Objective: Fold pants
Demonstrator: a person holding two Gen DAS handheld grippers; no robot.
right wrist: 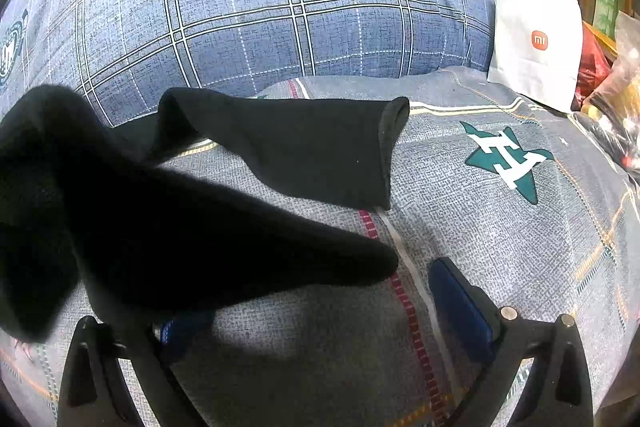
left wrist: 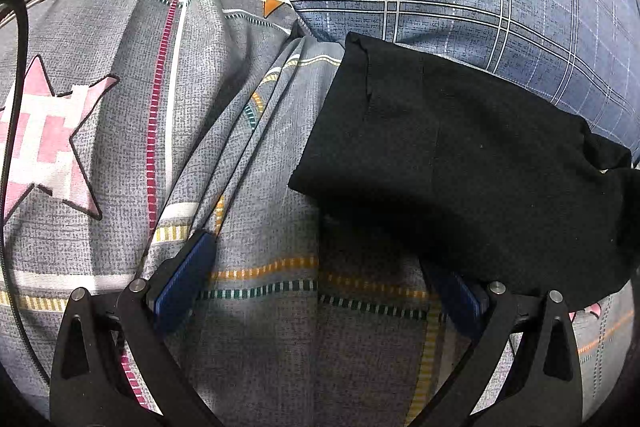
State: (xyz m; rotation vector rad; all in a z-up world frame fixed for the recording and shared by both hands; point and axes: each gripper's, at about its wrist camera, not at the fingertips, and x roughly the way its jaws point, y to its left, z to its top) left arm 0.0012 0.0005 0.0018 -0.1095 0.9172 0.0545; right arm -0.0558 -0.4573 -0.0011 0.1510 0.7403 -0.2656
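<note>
Folding step: I judge this an early stage; the black pants (left wrist: 460, 155) lie loosely spread on the patterned bedsheet (left wrist: 260, 307), not yet stacked.
Left gripper (left wrist: 320, 291): fingers spread wide, nothing between them; the blue pad (left wrist: 182, 283) on one finger shows clearly, while the other is partly covered by the pants' near edge.
Right gripper (right wrist: 316, 303): fingers also spread wide with bare sheet between them; a dark fold of pants drapes over the left-side finger, and the right-side pad (right wrist: 460, 303) is free.
Pants, right view: one leg (right wrist: 304, 147) lies flat ahead of the fingertips, its open hem toward the right; another bulky part sits close in, above and left of the fingers.
Next move: I'd need each gripper to slide a finger under an edge and close on it before lifting, since cloth this limp may slip or bunch.
Hard to make out: the waistband and how the two legs join; black fabric swallows the seams.
Cut off: the white shopping bag (right wrist: 536, 47) and the blue plaid quilt (right wrist: 280, 7) beyond run out of view.
</note>
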